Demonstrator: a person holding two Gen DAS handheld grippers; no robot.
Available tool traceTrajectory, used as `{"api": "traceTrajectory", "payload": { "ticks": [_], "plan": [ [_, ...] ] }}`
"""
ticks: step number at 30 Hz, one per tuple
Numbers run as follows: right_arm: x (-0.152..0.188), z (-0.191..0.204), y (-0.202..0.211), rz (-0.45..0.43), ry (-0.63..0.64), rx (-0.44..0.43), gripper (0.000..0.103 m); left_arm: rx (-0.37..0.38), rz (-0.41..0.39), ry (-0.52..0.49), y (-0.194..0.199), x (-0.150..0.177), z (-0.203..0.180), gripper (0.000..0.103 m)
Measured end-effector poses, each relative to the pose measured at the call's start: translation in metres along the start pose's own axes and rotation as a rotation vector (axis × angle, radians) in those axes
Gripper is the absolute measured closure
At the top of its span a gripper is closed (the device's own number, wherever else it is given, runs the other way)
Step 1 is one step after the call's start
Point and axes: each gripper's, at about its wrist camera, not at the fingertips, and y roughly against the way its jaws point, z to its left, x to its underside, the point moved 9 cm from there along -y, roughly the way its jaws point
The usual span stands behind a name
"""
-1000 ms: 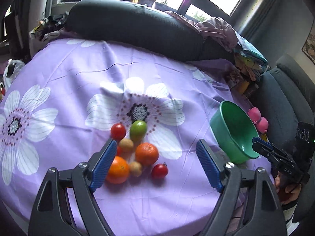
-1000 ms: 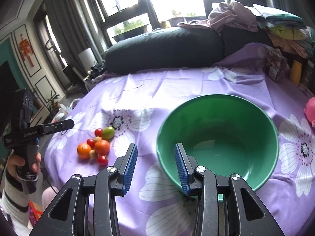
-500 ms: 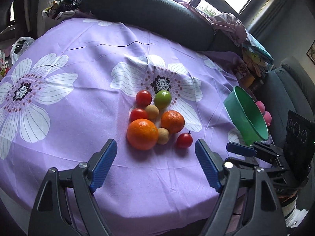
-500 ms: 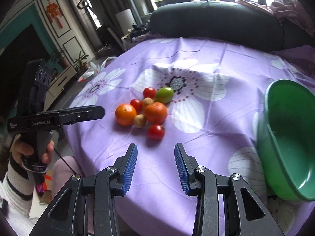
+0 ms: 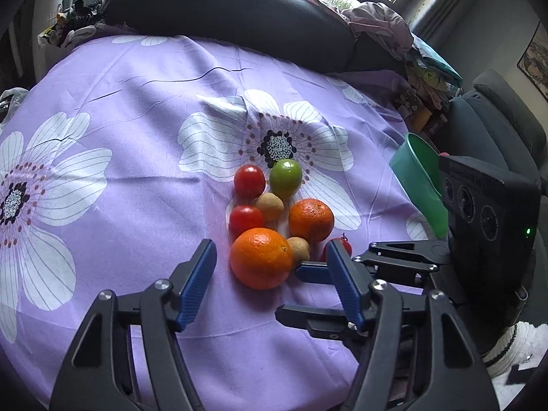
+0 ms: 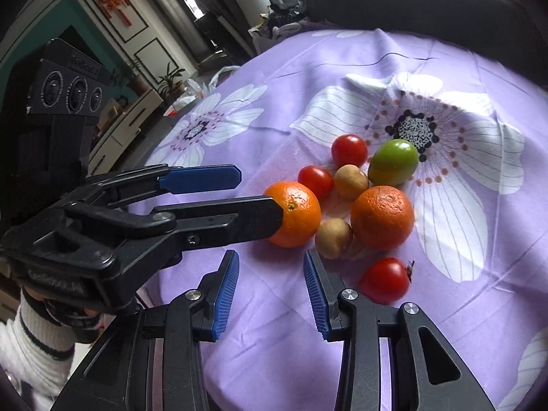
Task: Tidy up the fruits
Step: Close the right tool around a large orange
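1. Comparing with the view half a second before, the left gripper (image 5: 270, 267) has closed in on the fruit pile: its spread blue fingers now straddle the large orange (image 5: 261, 258) without touching it, where earlier they stood well short of it.
2. The right gripper (image 6: 270, 294) has also come closer; it now sits just beside the pile, jaws parted and holding nothing, one fingertip near the lower tan fruit (image 6: 333, 238).
3. In the left wrist view the right gripper reaches in from the side, overlapping the left gripper's finger and partly hiding the stemmed tomato (image 5: 343, 244); before, it hung apart.
4. The green bowl (image 5: 419, 185) shows only as a sliver near the right edge of the table, behind the right gripper's body, where earlier its whole rim showed.
5. The fruits lie bunched on the purple flowered cloth (image 5: 137, 120), toward the near edge of the table, at the foot of a white flower print.
6. The pile has two glossy oranges, the second orange (image 6: 382, 217) duller and dimpled, three red tomatoes, two small matte tan fruits and one green fruit (image 6: 393, 161) at the far end.
7. Most neighbours in the pile touch; the stemmed tomato sits slightly apart.
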Motion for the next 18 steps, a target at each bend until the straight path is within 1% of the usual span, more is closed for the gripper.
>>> {"api": "traceTrajectory", "payload": {
  "ticks": [2,4,6,9,12,14,16,18],
  "plan": [
    [-0.003,-0.002,-0.009,0.016,-0.020,0.001,0.063,0.003,0.001,-0.002,-0.002,-0.002,0.002,0.041],
    [-0.005,-0.004,-0.015,0.034,-0.043,-0.004,0.063,0.028,0.002,0.002,-0.003,-0.005,0.002,0.041],
    [-0.009,-0.006,-0.017,0.032,-0.041,0.014,0.063,0.045,0.013,-0.006,-0.006,-0.006,0.000,0.046],
    [-0.013,-0.011,-0.020,0.048,-0.049,0.032,0.063,0.028,0.037,-0.030,-0.013,-0.007,0.000,0.051],
    [-0.017,-0.012,-0.023,0.058,-0.053,0.033,0.063,0.026,0.055,-0.029,-0.018,-0.006,0.002,0.052],
    [-0.020,-0.011,-0.024,0.062,-0.036,0.045,0.061,0.025,0.060,-0.026,-0.019,-0.007,0.003,0.053],
    [-0.024,-0.011,-0.026,0.068,-0.020,0.059,0.060,0.025,0.061,-0.017,-0.019,-0.007,0.005,0.056],
    [-0.024,-0.011,-0.026,0.073,-0.013,0.068,0.059,0.022,0.065,-0.009,-0.018,-0.006,0.008,0.063]
  ]
}}
